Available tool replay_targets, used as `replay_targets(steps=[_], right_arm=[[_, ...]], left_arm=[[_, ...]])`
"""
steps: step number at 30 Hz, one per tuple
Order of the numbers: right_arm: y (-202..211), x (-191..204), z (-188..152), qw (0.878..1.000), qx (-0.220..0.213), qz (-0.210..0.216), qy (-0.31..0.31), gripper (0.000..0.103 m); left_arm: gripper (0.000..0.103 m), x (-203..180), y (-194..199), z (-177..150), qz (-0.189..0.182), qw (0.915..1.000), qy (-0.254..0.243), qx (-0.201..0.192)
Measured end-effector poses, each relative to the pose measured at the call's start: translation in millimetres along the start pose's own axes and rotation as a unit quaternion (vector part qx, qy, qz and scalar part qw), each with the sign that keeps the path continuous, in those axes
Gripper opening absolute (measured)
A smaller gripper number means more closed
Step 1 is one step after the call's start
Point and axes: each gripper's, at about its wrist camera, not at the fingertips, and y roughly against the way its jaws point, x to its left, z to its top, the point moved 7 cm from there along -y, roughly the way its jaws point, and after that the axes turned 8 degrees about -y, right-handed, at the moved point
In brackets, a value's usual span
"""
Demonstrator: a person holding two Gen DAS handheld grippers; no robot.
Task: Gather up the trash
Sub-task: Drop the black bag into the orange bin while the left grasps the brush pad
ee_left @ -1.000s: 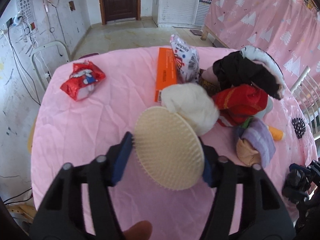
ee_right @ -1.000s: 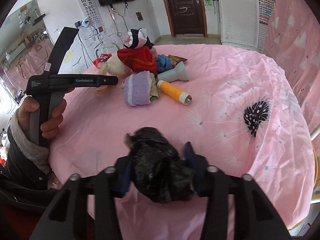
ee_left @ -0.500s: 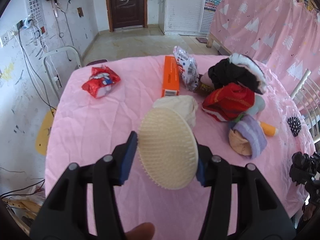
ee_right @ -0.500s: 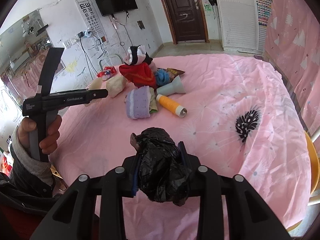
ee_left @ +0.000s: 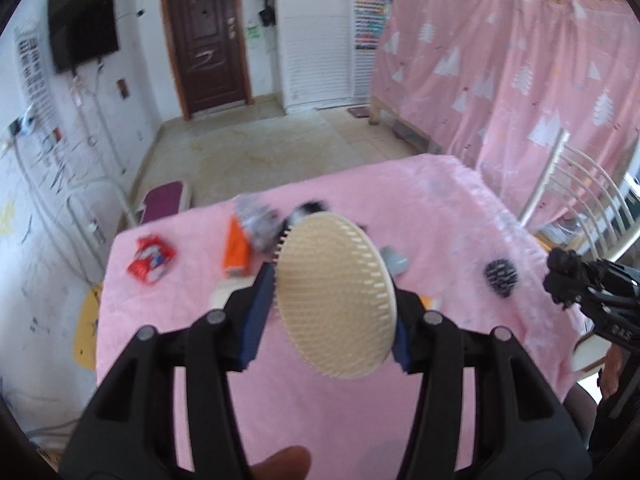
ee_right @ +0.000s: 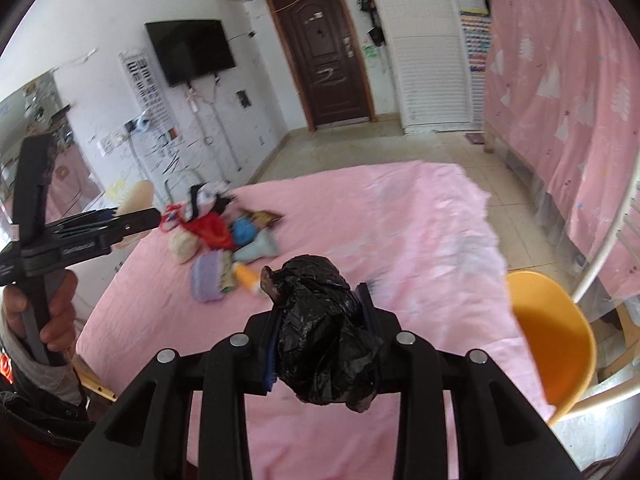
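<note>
Carrying step, by the look of it: left gripper (ee_left: 334,304) clamped on a round cream bristled plastic brush (ee_left: 335,295), right gripper (ee_right: 320,338) pinched tight on a crumpled black plastic bag (ee_right: 322,330), both held above the near edge of the pink-clothed tabletop (ee_right: 360,216). Next, probably, finding a bin, none visible. More clutter heaped toward the far left corner: red snack packet (ee_left: 151,259), orange carton (ee_left: 237,251). Lettering on the gripper body too blurred to read.
</note>
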Motion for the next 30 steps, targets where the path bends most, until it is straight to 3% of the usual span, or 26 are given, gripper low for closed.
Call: replay_targets(steps=[5, 12, 22, 24, 25, 28, 30], right_arm=[[10, -63, 12, 0.998, -0.022, -0.041, -0.044, 0.023], [5, -159, 16, 0.989, -0.020, -0.090, -0.111, 0.023], [-28, -229, 8, 0.983, 0.004, -0.115, -0.141, 0.024], [-38, -237, 5, 0.982, 0.014, -0.117, -0.149, 0.028], [-39, -242, 3, 0.982, 0.017, -0.116, -0.151, 0.036], [-35, -251, 4, 0.980, 0.008, -0.119, -0.159, 0.075], [-24, -262, 5, 0.977, -0.007, -0.125, -0.170, 0.080]], left_arm=[[0.049, -68, -11, 37, -0.048, 0.9975, -0.052, -0.005], [0.049, -145, -31, 68, -0.108, 0.9899, -0.092, 0.006], [0.049, -234, -63, 94, -0.145, 0.9801, -0.132, 0.030], [0.049, -251, -70, 98, -0.152, 0.9779, -0.138, 0.036], [0.049, -259, -75, 100, -0.156, 0.9769, -0.141, 0.039], [0.049, -280, -87, 104, -0.166, 0.9739, -0.146, 0.052], [0.049, -296, -97, 105, -0.172, 0.9714, -0.151, 0.063]])
